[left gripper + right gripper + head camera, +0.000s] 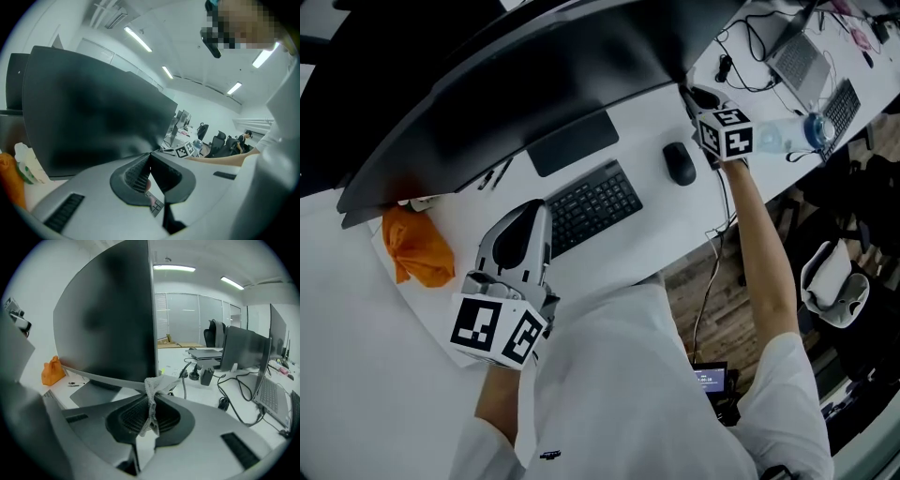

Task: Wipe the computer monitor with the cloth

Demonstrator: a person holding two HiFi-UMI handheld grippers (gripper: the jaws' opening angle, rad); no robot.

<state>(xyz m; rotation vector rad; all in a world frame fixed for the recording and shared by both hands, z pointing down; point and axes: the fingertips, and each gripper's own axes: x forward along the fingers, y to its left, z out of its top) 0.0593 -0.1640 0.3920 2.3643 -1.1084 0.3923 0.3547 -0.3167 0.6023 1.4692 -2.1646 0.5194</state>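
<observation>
The wide dark monitor (534, 84) stands across the back of the white desk (356, 375), its screen off. My right gripper (151, 392) is shut on a small grey-white cloth (151, 401) that hangs bunched between the jaws, just in front of the monitor's (112, 324) right edge. In the head view the right gripper (703, 108) is held out at the screen's right end. My left gripper (534, 211) is shut with nothing in it, low over the desk left of the keyboard (591, 204), pointing at the monitor (93, 122).
A black mouse (679, 163) lies right of the keyboard. An orange bag (417, 248) sits at the left under the screen. The monitor's flat foot (572, 142) is behind the keyboard. Cables, a laptop (802, 61) and a water bottle (792, 136) crowd the far right.
</observation>
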